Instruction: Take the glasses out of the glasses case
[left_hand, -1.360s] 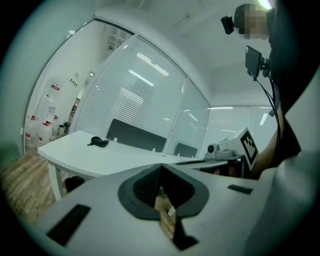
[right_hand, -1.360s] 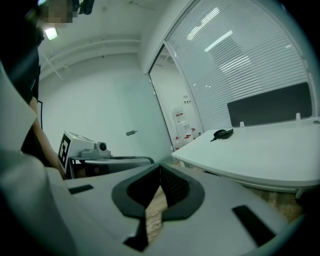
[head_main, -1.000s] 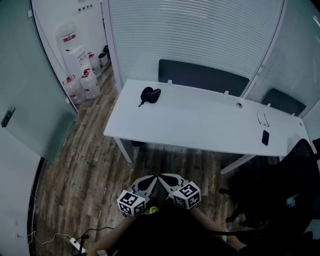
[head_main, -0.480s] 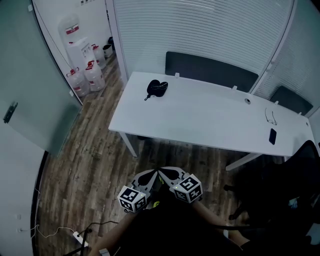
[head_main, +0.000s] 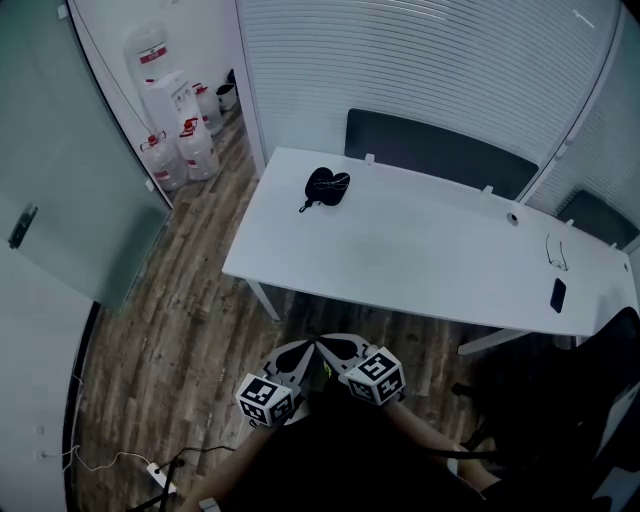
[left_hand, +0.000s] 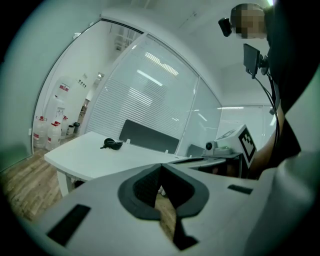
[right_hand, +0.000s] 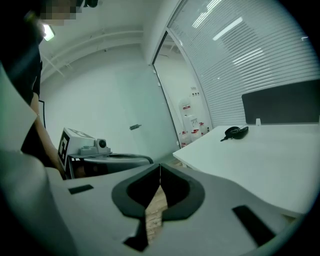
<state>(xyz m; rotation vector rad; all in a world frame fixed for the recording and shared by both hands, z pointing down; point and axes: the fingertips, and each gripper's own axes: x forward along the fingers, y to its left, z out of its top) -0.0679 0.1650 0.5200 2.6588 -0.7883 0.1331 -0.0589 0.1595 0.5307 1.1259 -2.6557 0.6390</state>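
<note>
- While the left gripper (left_hand: 161, 166), a pale grey tool with dark padded tips, hangs low in front of the person, its fingers (left_hand: 141, 189) are closed tip to tip, with nothing between them.
- The right gripper (right_hand: 160, 166), of the same pale grey build, likewise has its fingers (right_hand: 176, 192) pressed together at the tips and holds nothing.
- Seen from the head view, the two grippers sit side by side over the brown wood-plank floor (head_main: 180, 300), their tips angled toward each other and nearly meeting.
- Both are on the near side of the long white bench (head_main: 420, 260) and well apart from everything on it.
- The black glasses case (head_main: 327, 186), soft and rounded with a short cord trailing from it, lies near the bench's far left corner; whether it is open or shut cannot be told.
- A thin-framed pair of glasses (head_main: 557, 252) lies near the bench's far right end, well apart from the case, with a small black phone (head_main: 558, 295) just on its near side.
- A dark grey panel (head_main: 430, 150) stands along the bench's far edge.
- Plastic water jugs with red labels (head_main: 200, 150) are grouped on the floor beyond the bench's left end.
</note>
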